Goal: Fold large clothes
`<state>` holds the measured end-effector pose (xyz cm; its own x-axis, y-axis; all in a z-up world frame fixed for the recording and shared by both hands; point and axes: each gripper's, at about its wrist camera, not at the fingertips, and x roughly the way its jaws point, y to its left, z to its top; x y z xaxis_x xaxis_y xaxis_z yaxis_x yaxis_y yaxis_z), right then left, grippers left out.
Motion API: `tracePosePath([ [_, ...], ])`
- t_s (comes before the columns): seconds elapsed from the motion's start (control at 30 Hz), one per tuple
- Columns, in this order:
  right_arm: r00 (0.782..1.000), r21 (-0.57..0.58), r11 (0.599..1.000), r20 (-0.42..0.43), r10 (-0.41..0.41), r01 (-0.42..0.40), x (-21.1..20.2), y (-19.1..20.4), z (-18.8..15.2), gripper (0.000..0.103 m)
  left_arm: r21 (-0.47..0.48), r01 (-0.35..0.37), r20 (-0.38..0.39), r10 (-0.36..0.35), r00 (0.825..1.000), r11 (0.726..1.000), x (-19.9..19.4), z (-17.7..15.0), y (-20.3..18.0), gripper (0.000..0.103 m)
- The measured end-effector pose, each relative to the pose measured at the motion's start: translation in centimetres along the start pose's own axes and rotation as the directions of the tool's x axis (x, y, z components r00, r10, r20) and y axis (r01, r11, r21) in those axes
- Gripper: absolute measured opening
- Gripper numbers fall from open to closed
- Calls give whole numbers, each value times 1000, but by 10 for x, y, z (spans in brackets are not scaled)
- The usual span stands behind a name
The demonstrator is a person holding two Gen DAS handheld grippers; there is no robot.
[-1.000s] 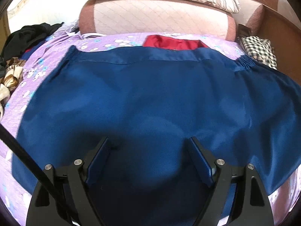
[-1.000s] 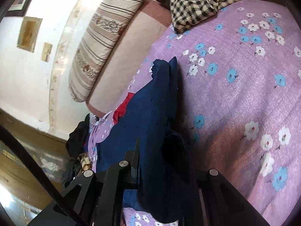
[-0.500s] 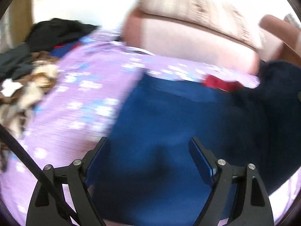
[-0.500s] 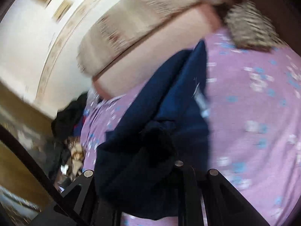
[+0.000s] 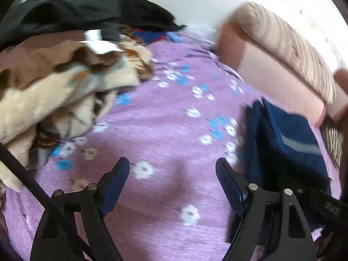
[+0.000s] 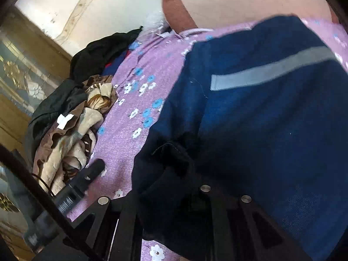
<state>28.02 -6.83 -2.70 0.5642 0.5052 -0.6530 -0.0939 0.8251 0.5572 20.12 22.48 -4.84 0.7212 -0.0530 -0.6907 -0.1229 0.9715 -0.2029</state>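
- Navy fabric, a large blue garment with a grey reflective stripe, hangs bunched from the right gripper; its jaws are nearly together and pinch a thick dark fold, so the cloth drapes over the fingers and hides most of them.
- Gripping it at a gathered edge lets the person carry one side across in a single sweep, which is likely the folding-over step of the task.
- From the left wrist view the same garment sits at the right edge of the frame, doubled up on the purple flowered bedspread, close to the pink bolster at the head of the bed.
- Left gripper has its blue pads spread wide with only bare bedspread between them; it holds nothing and looks free to pin or smooth the cloth next.
- Its jaws have narrowed slightly in the last moment, with nothing between them.
- A heap of brown and cream fleece and dark clothes lies to the left side of the bed, apart from the blue garment, probably the waiting pile.
- Both views are smeared, so the exact edge held by the right fingers cannot be told.
- Judged from the doubled cloth, the fold is under way but not yet flattened.
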Motion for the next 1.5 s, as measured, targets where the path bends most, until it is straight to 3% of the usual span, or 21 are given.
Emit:
tracePosePath([
  [0.17,1000,-57,998,29,-5,6,-10,24,-1,16,8,9,21,-10,1000,1000,-6,7,3,80],
  [0.3,991,-201,973,-51,-122,109,25,35,-28,20,39,0,23,-1,1000,999,-6,7,-6,80],
  [0.33,992,-231,965,-9,-128,122,24,38,-33,24,44,1,25,-2,1000,999,-6,8,-8,80],
  [0.4,994,-272,957,-4,-111,106,21,45,-39,70,47,5,25,-6,1000,999,-6,8,-11,80],
  [0.47,997,-341,939,-60,-52,28,18,62,-50,88,41,12,22,-13,1000,999,-5,8,-13,80],
  [0.53,993,-444,896,-115,-31,-24,9,78,-71,87,37,18,25,-19,1000,999,-6,9,-14,80],
  [0.6,976,-438,884,-199,84,-165,-5,77,-85,69,45,30,30,-31,999,999,-9,8,-16,80],
  [0.67,899,-322,871,-359,250,-371,-19,58,-95,47,65,64,33,-67,997,996,-13,7,-21,81],
  [0.7,877,-277,866,-371,304,-417,-34,41,-95,42,77,85,26,-87,996,993,-14,6,-25,81],
  [0.73,880,-263,866,-343,328,-425,-47,28,-91,42,93,112,16,-114,993,989,-15,5,-31,81],
  [0.83,929,-202,908,-125,348,-367,-103,-30,-57,42,186,189,23,-197,980,964,-26,-1,-63,80],
  [0.9,971,-169,959,29,237,-229,-131,-71,-31,38,281,288,3,-300,954,915,-33,-10,-96,80],
  [0.97,992,-189,979,92,91,-73,-138,-93,-16,25,350,349,-37,-359,933,869,-32,-21,-124,81],
  [1.0,997,-207,978,81,15,2,-133,-102,-13,21,386,390,-92,-385,918,836,-25,-30,-138,81],
  [1.03,998,-219,976,57,13,0,-126,-105,-14,19,404,400,-126,-383,915,823,-18,-36,-146,81],
  [1.17,989,-363,925,-57,-140,110,-83,-103,-37,19,493,244,-210,-158,965,835,35,-60,-155,83],
  [1.2,980,-419,896,-67,-188,144,-70,-104,-46,19,511,237,-197,-155,968,826,34,-61,-155,83],
  [1.3,976,-437,888,-91,-200,142,-67,-106,-44,19,516,256,-208,-171,963,817,26,-58,-157,83],
  [1.4,985,-342,939,-156,-75,17,-82,-112,-15,21,453,359,-164,-320,933,816,-1,-25,-159,83],
  [1.47,996,-330,944,-81,-46,17,-98,-110,15,24,443,357,-138,-331,933,822,-4,1,-170,83],
  [1.5,997,-323,945,-33,-67,53,-101,-111,36,33,436,357,-134,-333,933,826,3,19,-180,83],
])
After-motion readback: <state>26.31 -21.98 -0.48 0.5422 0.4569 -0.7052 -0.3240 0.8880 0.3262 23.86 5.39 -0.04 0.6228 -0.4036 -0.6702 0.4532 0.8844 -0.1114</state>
